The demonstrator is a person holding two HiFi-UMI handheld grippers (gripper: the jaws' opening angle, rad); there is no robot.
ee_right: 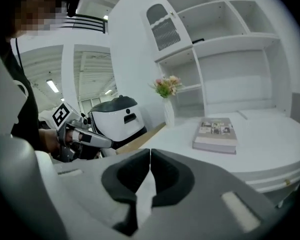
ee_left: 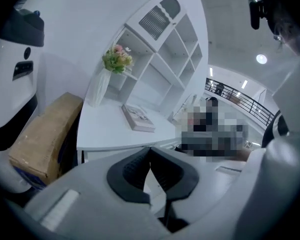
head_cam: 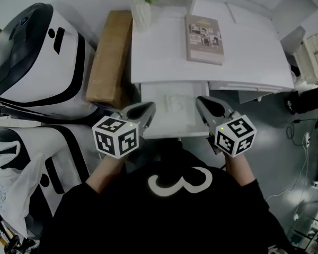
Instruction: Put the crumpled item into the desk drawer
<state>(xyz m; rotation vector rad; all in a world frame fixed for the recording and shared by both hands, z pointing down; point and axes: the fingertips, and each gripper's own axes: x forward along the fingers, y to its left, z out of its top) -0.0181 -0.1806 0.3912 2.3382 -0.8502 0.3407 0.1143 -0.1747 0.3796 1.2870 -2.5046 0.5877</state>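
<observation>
A crumpled white item lies inside the open desk drawer, which is pulled out from under the white desk. My left gripper hovers over the drawer's left edge and my right gripper over its right edge, with the crumpled item between them and touching neither. In the left gripper view the jaws meet at their tips with nothing held. The right gripper view shows its jaws pressed together and empty. Neither gripper view shows the crumpled item.
A book lies on the desk, and a white vase of flowers stands at its back left. A long cardboard box leans beside the desk's left side. Large white-and-black machines stand at the left, near a plastic bag.
</observation>
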